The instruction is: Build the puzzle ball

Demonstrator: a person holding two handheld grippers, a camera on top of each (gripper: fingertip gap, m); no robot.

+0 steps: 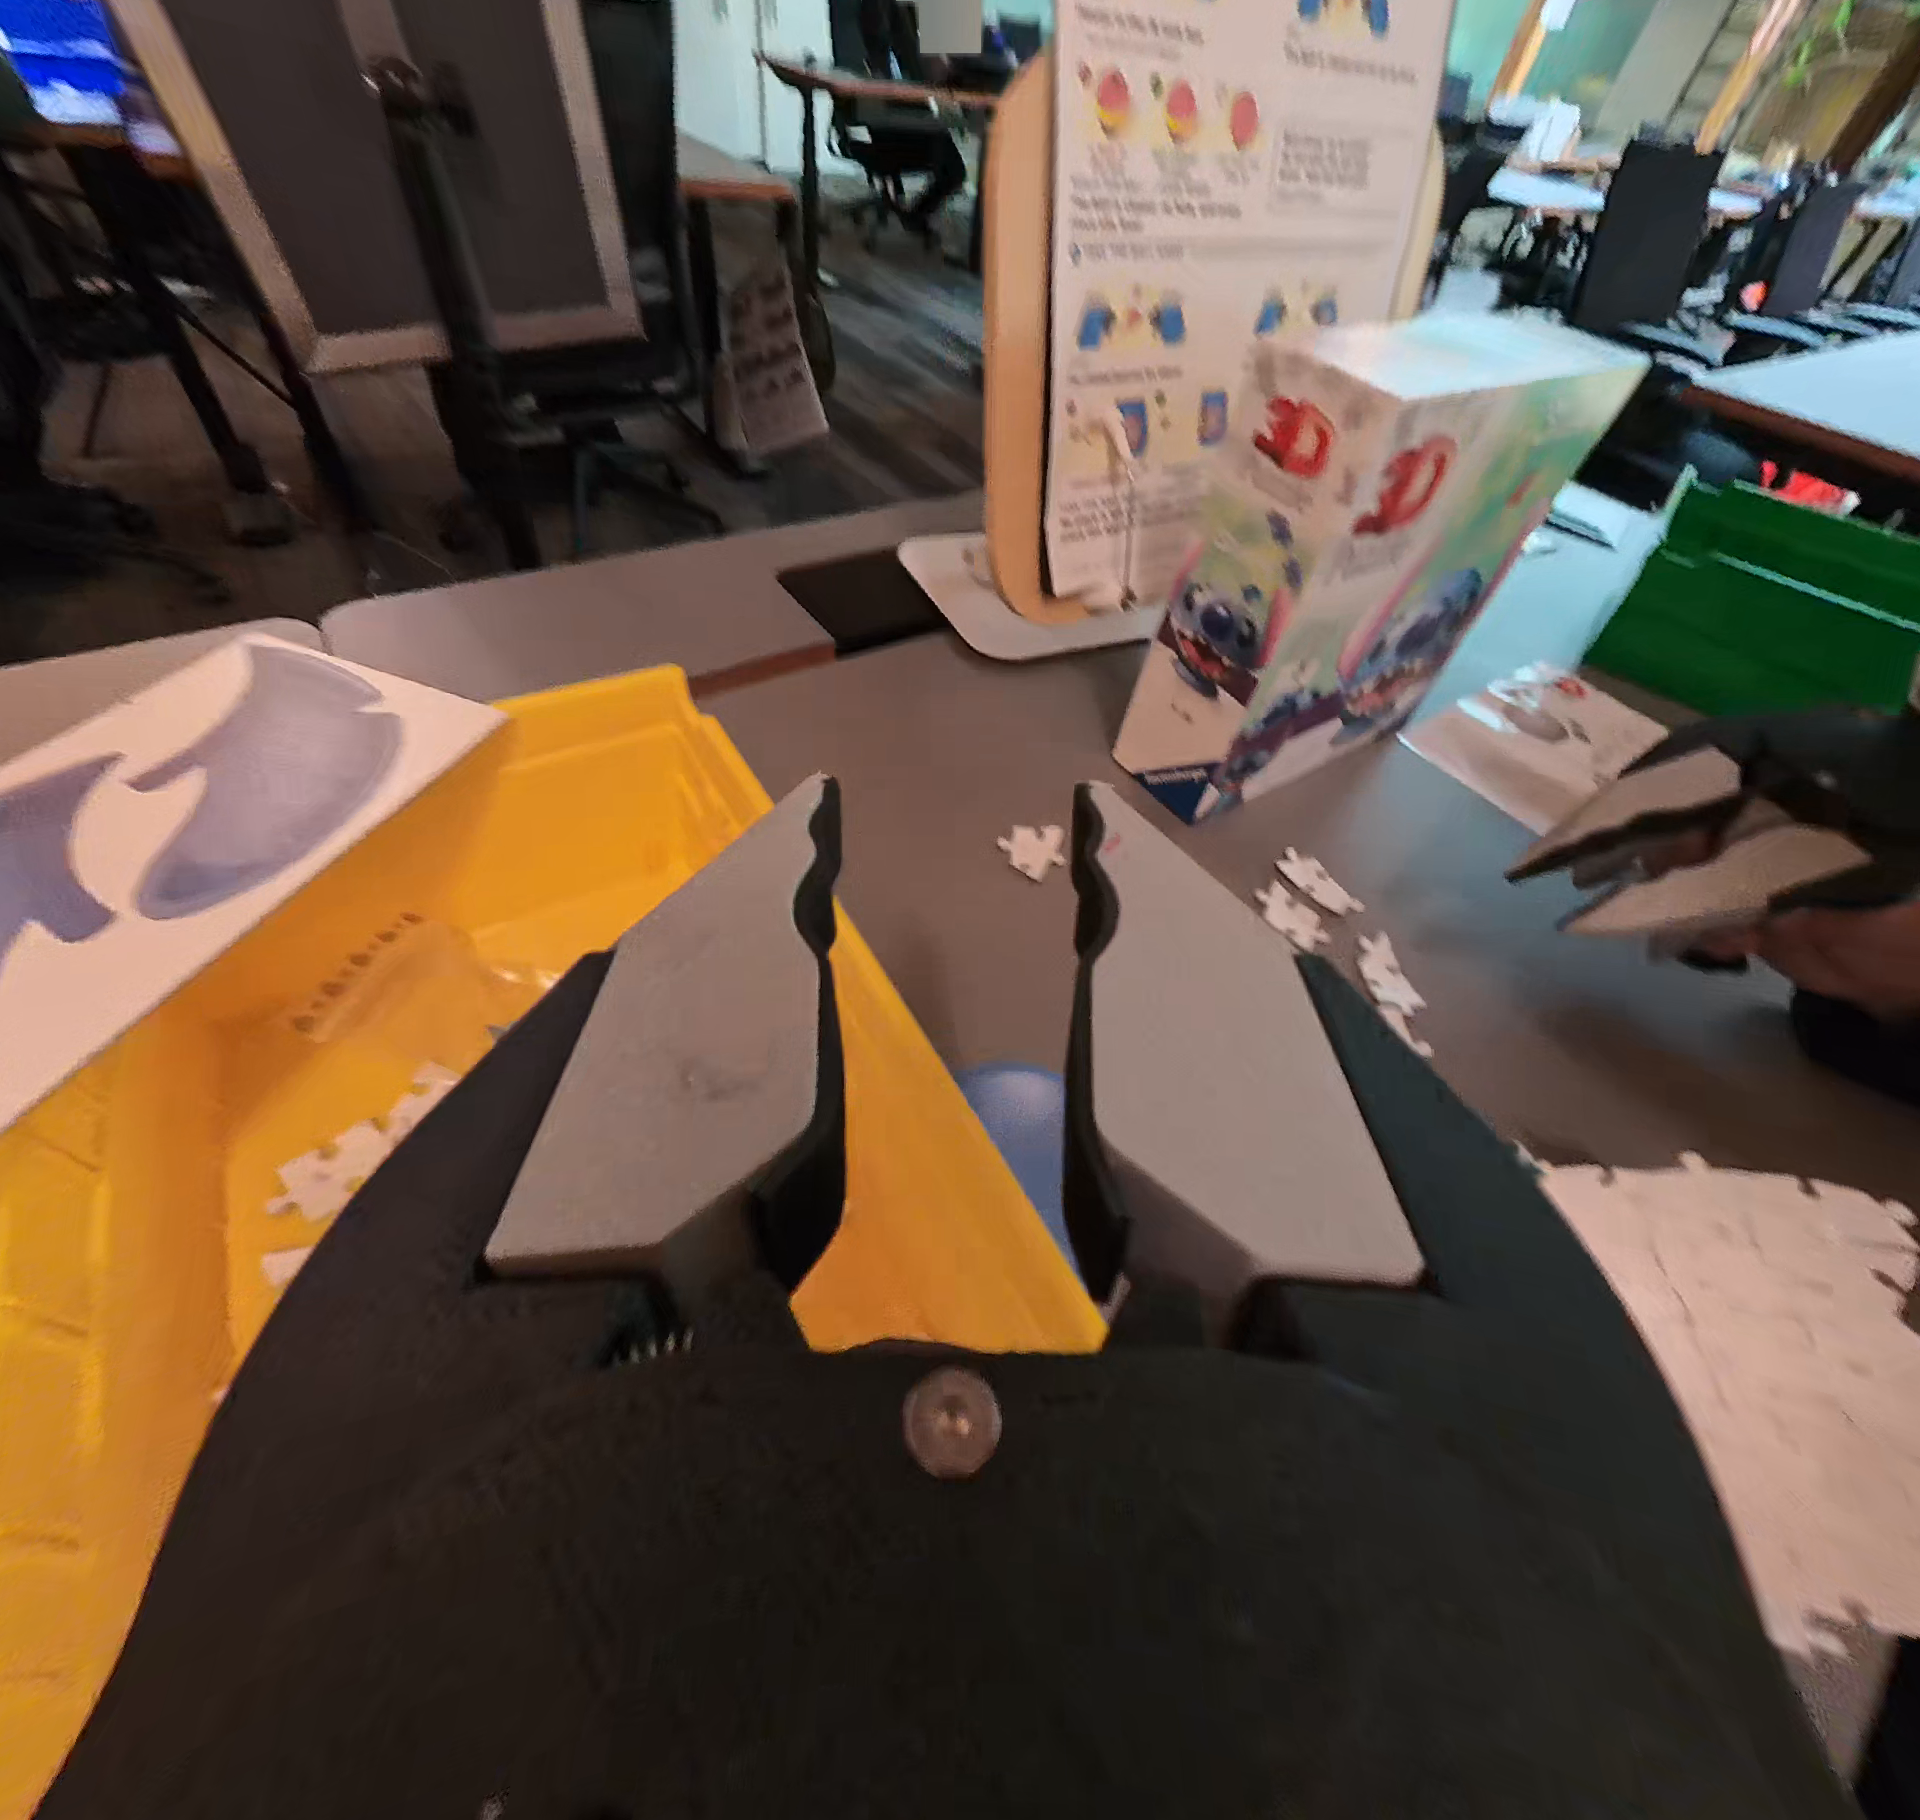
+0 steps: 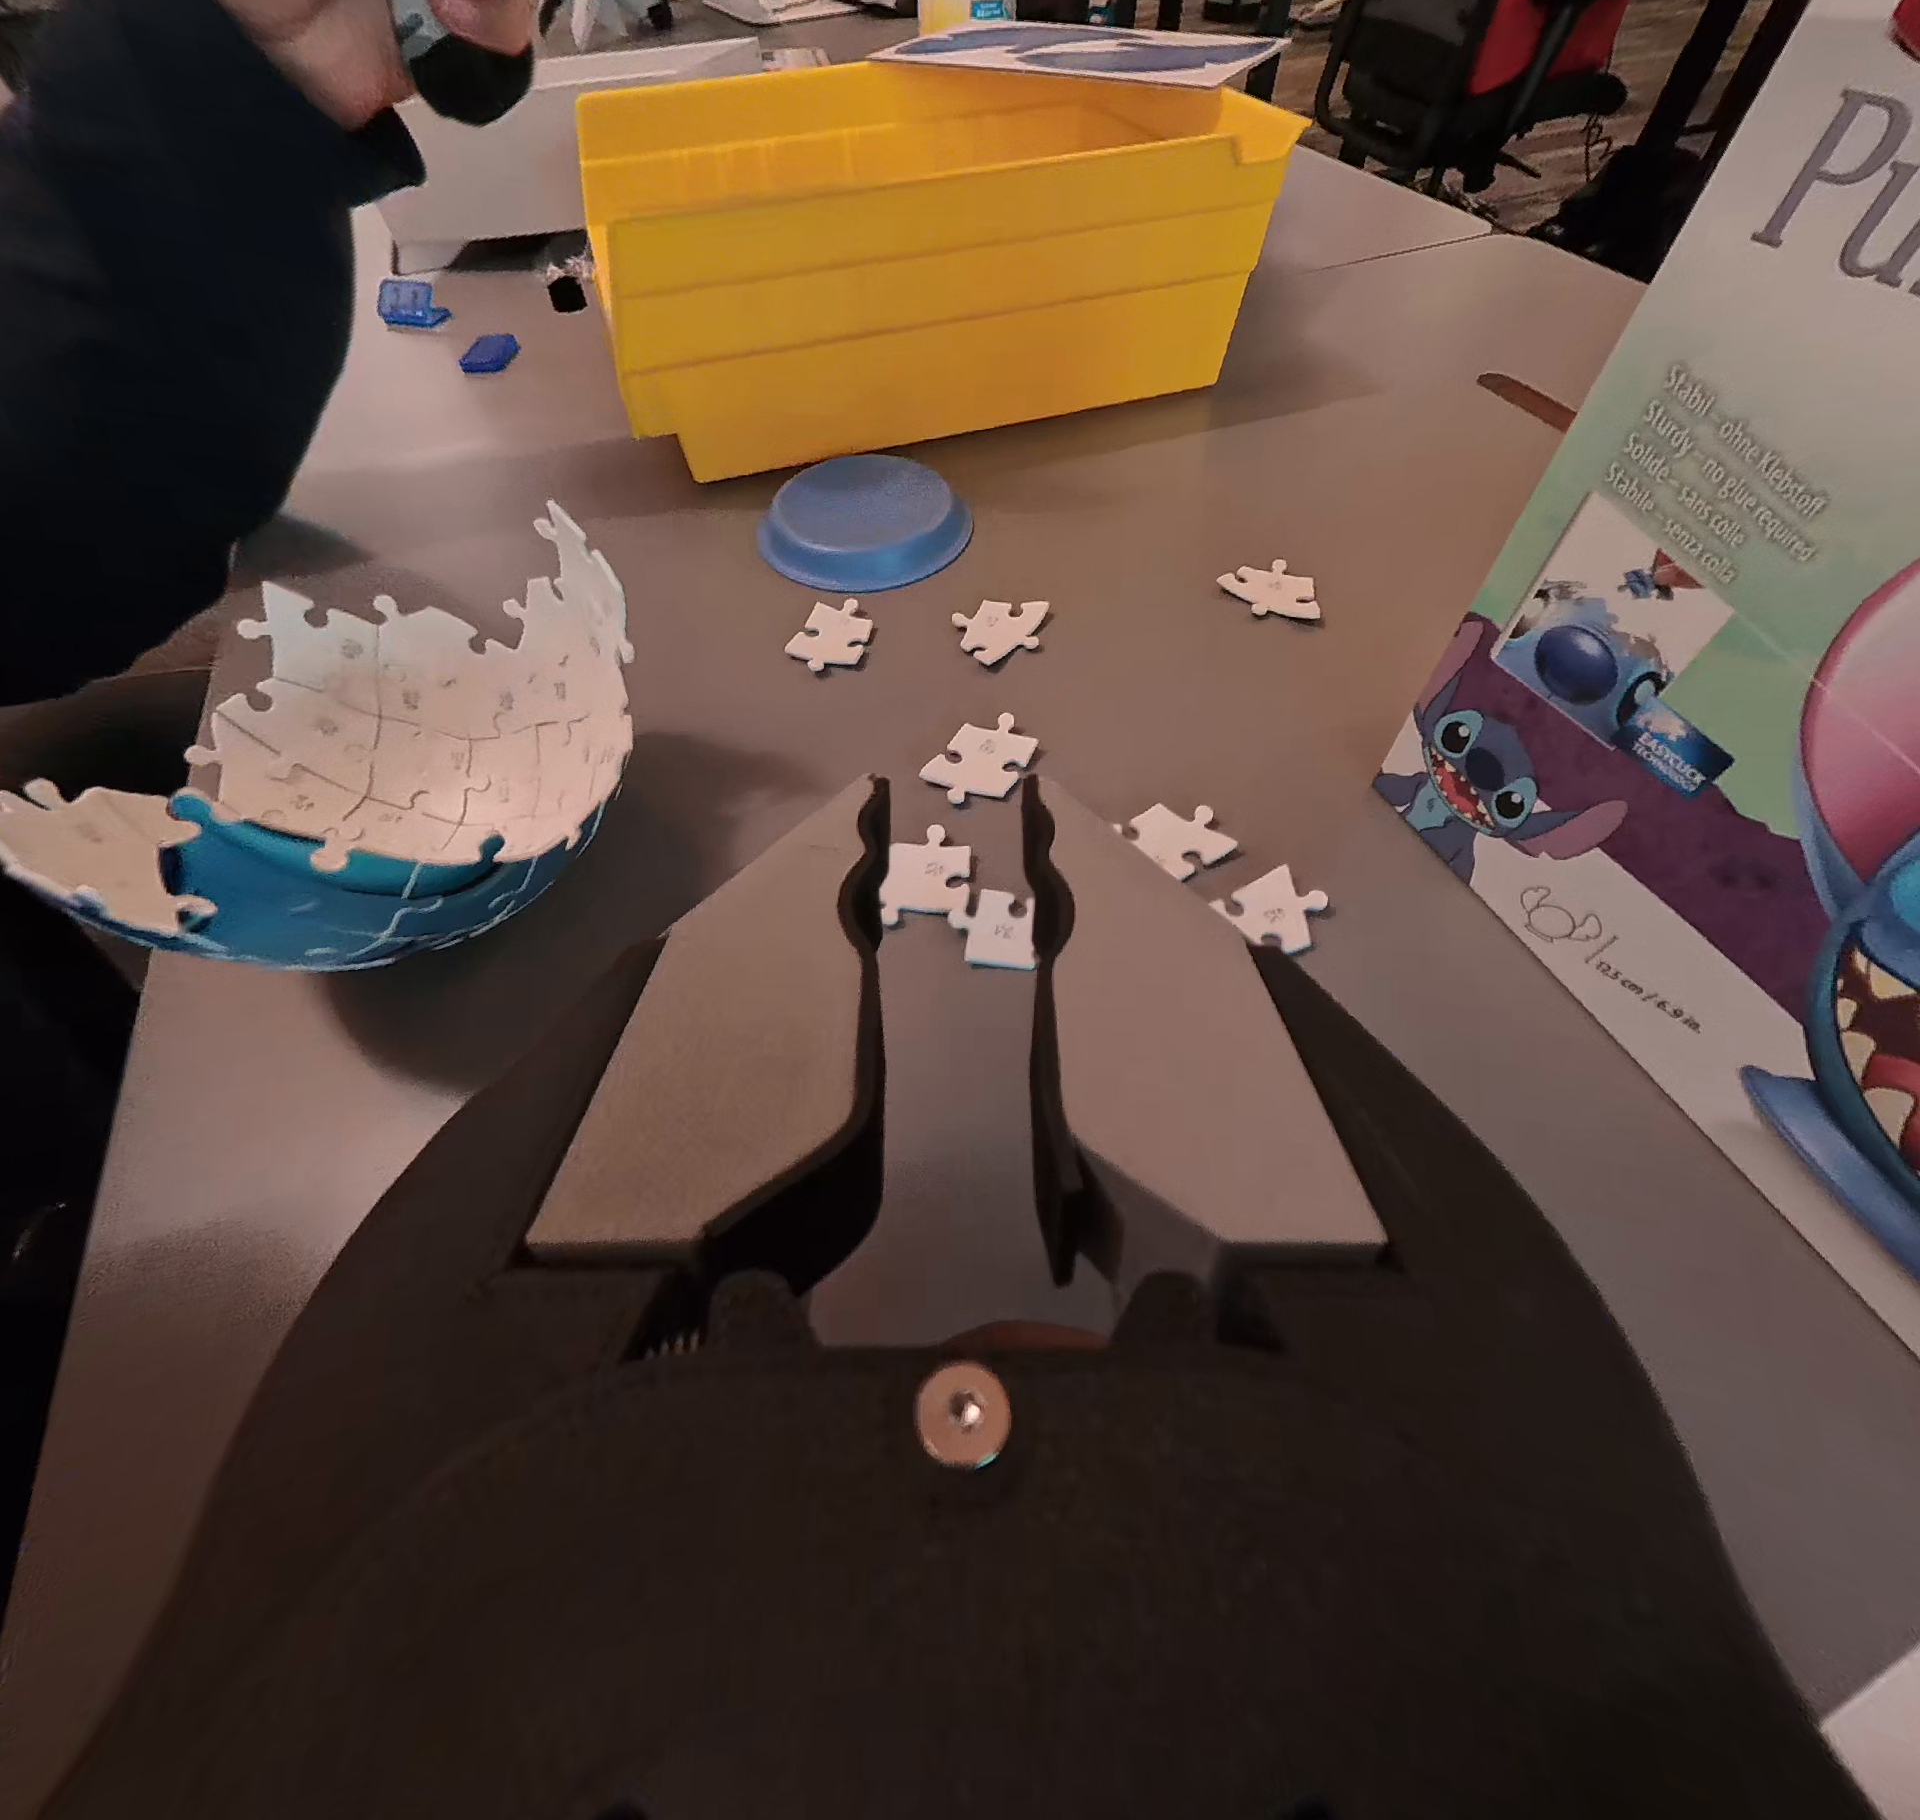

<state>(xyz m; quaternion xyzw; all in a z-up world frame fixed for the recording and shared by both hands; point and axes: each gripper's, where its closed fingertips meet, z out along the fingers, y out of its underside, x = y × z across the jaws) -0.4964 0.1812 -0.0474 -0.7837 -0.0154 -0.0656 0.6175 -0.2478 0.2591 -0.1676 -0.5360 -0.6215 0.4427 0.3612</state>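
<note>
On a grey table (image 2: 1351,399), the half-built puzzle ball (image 2: 395,794) sits left of the right gripper (image 2: 954,794), white inside, blue outside. This gripper's jaws stand narrowly apart, empty, over loose pieces (image 2: 977,757). The left gripper (image 1: 954,799) gapes wider, empty, above a yellow bin (image 1: 623,814).

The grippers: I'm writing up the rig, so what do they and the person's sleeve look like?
Both the left gripper and right gripper have black, winged bodies with a silver screw at centre. Their grey, wedge-shaped fingers carry wavy black inner pads. The sleeve is dark navy.
</note>
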